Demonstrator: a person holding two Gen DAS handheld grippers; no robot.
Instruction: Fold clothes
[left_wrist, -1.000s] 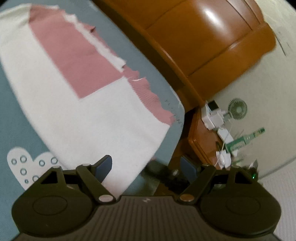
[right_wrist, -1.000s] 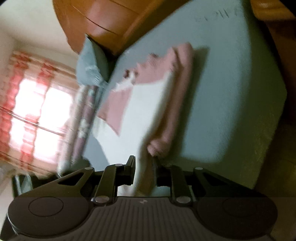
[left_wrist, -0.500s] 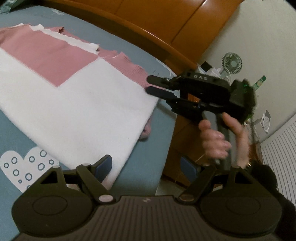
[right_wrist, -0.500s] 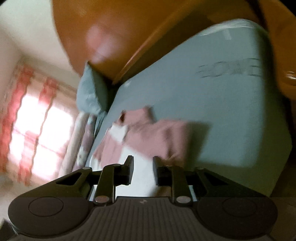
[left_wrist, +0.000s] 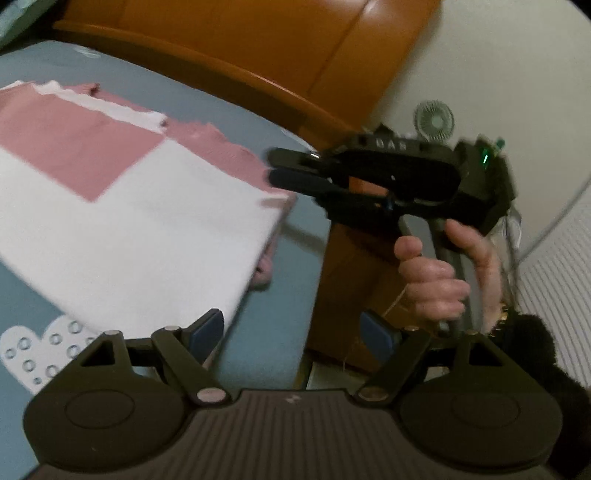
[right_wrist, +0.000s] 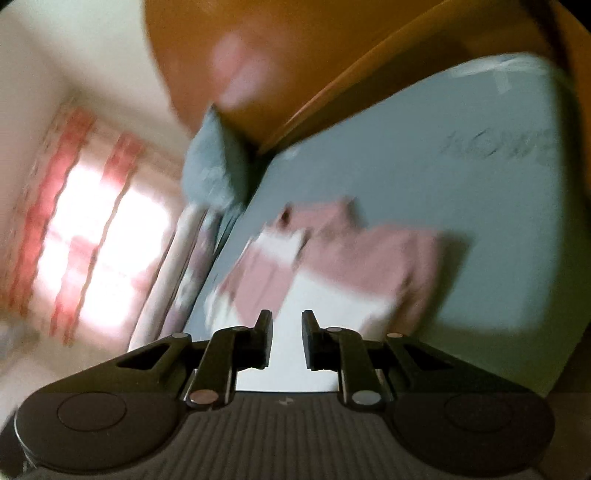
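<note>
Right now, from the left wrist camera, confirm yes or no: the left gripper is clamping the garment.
No: the left gripper stands wide open, nothing between its pads, beside the pink-and-white garment's near edge.

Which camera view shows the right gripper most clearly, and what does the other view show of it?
The left wrist view shows the right gripper best: its whole body from the side, the hand on its handle, the fingertips near the pink and white garment. The right wrist view shows only its own fingers from behind, narrowly apart.
</note>
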